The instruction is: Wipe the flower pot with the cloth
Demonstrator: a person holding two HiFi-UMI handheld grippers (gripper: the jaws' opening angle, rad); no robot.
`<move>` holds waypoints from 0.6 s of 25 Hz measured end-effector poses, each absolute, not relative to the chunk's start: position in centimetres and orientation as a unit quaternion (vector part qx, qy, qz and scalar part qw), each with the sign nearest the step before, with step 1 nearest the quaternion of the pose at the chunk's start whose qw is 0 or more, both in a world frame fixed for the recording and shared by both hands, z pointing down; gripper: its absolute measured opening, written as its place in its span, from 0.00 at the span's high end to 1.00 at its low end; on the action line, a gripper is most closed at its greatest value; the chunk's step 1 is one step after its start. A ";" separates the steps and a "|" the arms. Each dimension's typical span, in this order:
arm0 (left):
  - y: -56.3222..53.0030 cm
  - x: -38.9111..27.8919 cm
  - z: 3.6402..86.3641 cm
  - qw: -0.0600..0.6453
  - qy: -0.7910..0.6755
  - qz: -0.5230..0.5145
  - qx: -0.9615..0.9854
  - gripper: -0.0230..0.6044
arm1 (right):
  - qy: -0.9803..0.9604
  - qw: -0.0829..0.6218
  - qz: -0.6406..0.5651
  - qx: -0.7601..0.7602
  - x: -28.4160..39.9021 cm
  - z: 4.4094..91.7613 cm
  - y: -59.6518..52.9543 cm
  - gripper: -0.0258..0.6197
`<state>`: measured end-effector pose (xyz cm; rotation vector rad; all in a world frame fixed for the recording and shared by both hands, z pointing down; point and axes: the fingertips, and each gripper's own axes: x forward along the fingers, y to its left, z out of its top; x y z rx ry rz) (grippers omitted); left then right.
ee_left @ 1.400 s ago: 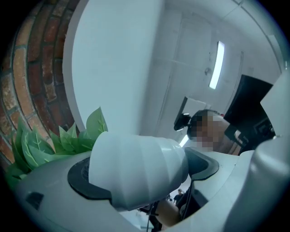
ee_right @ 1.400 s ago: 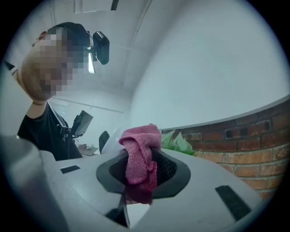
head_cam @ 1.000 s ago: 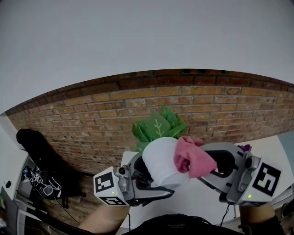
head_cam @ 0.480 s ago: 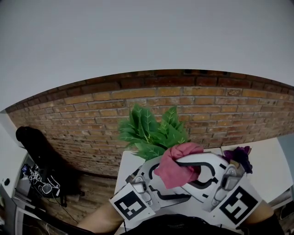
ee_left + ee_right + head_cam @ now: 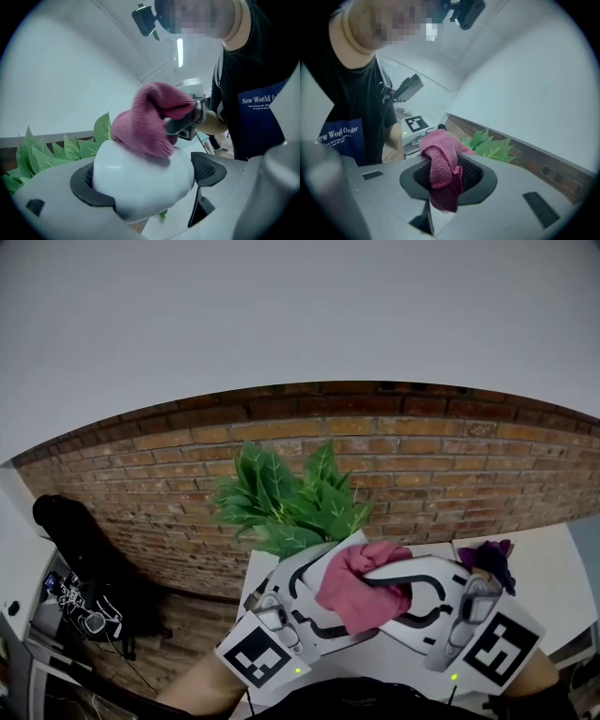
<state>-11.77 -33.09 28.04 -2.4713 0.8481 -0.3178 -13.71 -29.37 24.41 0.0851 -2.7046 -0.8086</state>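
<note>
In the left gripper view a white flower pot (image 5: 136,187) lies tilted between the two dark pads, and my left gripper (image 5: 147,178) is shut on it. Its green leaves (image 5: 281,502) fan out up and to the left in the head view. A pink cloth (image 5: 145,126) rests bunched on the pot's upper side. My right gripper (image 5: 443,180) is shut on that cloth (image 5: 440,159), which hangs down between its jaws. In the head view the cloth (image 5: 356,587) and both grippers hide most of the pot. The left gripper (image 5: 300,601) and the right gripper (image 5: 380,582) meet there.
A brick wall (image 5: 422,456) runs behind a white table (image 5: 553,559). A dark purple flower (image 5: 487,561) stands at the right behind my right gripper. A black chair and cables (image 5: 70,549) sit low at the left. The person's dark shirt (image 5: 253,108) fills the side of both gripper views.
Both grippers have sunk and rolled. The pot has turned so its leaves swing up and left. The cloth has gone from the pot's right side to across its front.
</note>
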 end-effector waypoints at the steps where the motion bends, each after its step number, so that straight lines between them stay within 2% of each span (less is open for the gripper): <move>1: -32.7 -11.6 27.9 0.254 0.304 -0.111 -0.911 0.13 | -0.957 0.138 -0.249 0.047 -13.4 23.7 -30.3 0.83; 5: -31.7 -11.7 26.9 0.253 0.282 -0.089 -0.921 0.13 | -0.990 0.042 -0.117 0.065 -12.6 21.1 -33.4 0.83; 7: -31.3 -12.3 26.1 0.224 0.277 -0.054 -0.933 0.13 | -0.996 0.007 -0.073 0.052 -12.1 20.6 -34.7 0.83; 10: -31.0 -13.0 24.0 0.162 0.274 0.036 -0.947 0.13 | -0.999 -0.019 -0.007 0.047 -11.4 21.2 -36.2 0.83; 15: -31.3 -14.0 21.6 0.120 0.253 0.133 -0.951 0.13 | -0.998 -0.021 0.046 0.033 -10.9 23.1 -37.0 0.83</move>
